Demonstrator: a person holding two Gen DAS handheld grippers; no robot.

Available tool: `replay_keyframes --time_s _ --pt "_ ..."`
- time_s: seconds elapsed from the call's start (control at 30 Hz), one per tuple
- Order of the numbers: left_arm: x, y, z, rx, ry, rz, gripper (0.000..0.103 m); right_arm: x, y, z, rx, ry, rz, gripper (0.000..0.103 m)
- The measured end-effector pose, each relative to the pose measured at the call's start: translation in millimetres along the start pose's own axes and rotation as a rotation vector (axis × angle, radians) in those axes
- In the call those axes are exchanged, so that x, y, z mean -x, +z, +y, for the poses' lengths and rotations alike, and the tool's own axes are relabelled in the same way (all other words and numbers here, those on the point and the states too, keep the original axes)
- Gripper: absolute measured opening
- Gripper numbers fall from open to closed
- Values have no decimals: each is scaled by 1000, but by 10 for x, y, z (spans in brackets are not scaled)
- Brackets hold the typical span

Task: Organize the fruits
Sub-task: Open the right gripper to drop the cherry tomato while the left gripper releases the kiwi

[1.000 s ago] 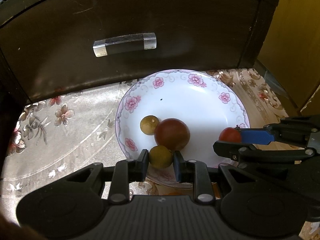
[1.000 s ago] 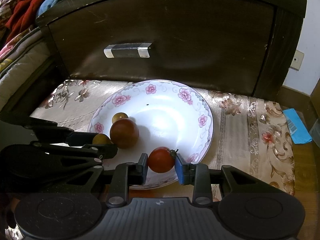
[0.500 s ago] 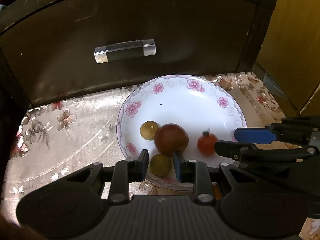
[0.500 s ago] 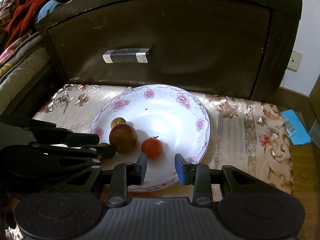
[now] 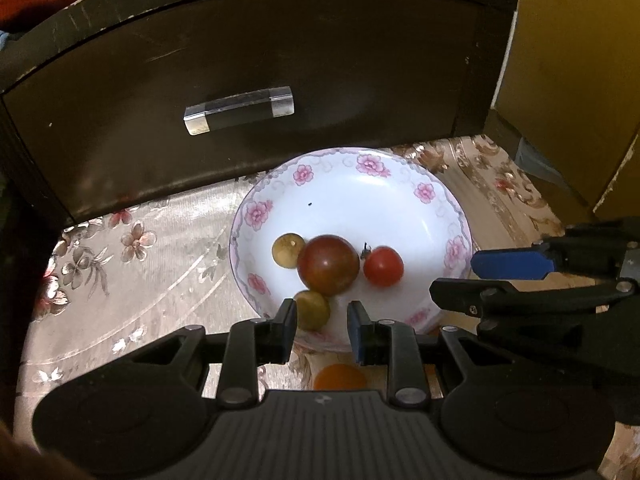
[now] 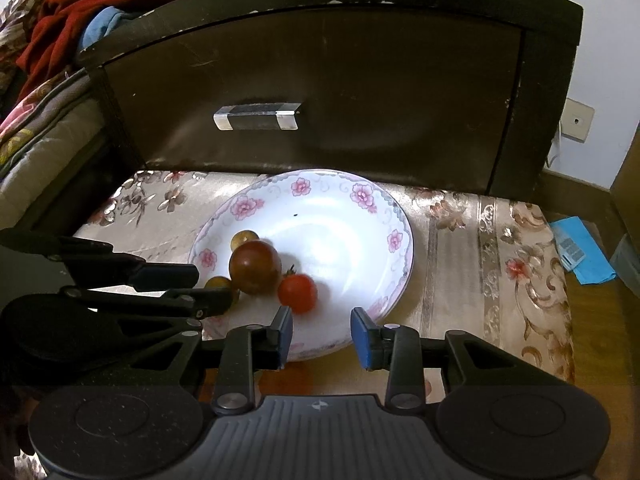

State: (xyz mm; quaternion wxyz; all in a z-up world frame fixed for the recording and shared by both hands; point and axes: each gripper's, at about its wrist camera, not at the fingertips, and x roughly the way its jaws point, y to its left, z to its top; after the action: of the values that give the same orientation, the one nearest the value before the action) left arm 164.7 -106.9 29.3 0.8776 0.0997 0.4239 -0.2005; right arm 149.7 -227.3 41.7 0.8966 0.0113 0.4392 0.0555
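A white floral plate [image 5: 400, 196] [image 6: 360, 200] holds a large dark red tomato [image 5: 328, 265] [image 6: 255, 266], a small red tomato [image 5: 383, 266] [image 6: 297, 293], and two small yellow-green fruits, one behind [image 5: 287, 249] [image 6: 244, 237] and one in front [image 5: 312, 309] [image 6: 219, 283]. My left gripper [image 5: 322, 330] [image 6: 208, 284] is open, with the front yellow-green fruit just past its left finger. My right gripper [image 6: 322, 338] [image 5: 476, 278] is open and empty, just short of the red tomato. An orange fruit [image 5: 340, 376] lies on the table under my left gripper.
A dark wooden drawer front with a clear handle [image 5: 239, 110] [image 6: 257, 115] stands right behind the plate. The floral tablecloth [image 5: 132, 256] [image 6: 500, 248] covers the table. A blue packet [image 6: 580, 252] lies at the far right. Clothes [image 6: 60, 20] are piled at upper left.
My right gripper opened and let the red tomato go; it rolled on the plate to beside the large tomato. My left gripper opened off the yellow-green fruit. Both grippers drew back.
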Motion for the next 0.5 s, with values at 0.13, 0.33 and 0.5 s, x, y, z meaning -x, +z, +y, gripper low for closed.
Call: replay_keyframes --time_s 0.13,0.33,0.5 --pt "53 -42 -25 -9 9 -5 35 30 -31 26 0 -8 5 29" --pt "159 -123 -44 -17 14 -12 35 106 -78 69 -2 -4 2 29" --pt "261 -198 -79 -31 22 -18 35 179 -136 115 -2 1 4 29"
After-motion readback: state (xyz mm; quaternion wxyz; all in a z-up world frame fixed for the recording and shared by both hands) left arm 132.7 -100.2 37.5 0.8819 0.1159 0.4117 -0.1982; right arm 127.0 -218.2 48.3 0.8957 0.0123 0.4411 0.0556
